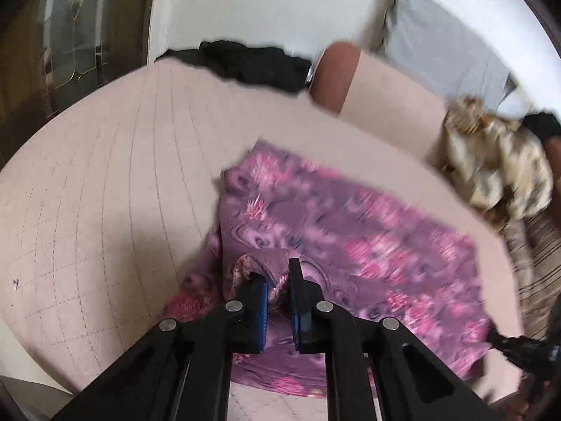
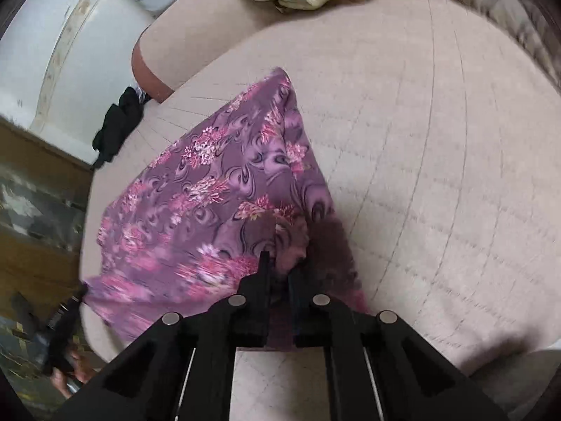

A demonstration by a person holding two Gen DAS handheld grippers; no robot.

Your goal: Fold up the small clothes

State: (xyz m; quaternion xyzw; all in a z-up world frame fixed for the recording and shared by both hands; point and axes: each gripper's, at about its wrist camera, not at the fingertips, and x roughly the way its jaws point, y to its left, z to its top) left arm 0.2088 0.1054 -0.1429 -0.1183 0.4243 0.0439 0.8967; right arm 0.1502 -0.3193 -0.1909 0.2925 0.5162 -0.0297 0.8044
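A purple garment with pink flowers (image 1: 350, 231) lies spread on a quilted pink bed cover (image 1: 105, 182). My left gripper (image 1: 277, 273) is shut on a bunched near corner of it, cloth pinched between the blue pads. In the right wrist view the same purple garment (image 2: 210, 189) stretches away to the upper left, and my right gripper (image 2: 278, 263) is shut on its other near corner, with a fold of cloth raised between the fingers. The right gripper (image 1: 522, 347) shows at the far right edge of the left wrist view, and the left gripper (image 2: 66, 319) at the lower left of the right wrist view.
A black garment (image 1: 245, 63) lies at the bed's far edge. A cream patterned cloth (image 1: 491, 168) is heaped at the right, beside a striped cover (image 1: 536, 266). A pink bolster (image 1: 336, 77) and a grey pillow (image 1: 438, 49) lie beyond. A wooden cabinet with glass (image 1: 63, 42) stands at left.
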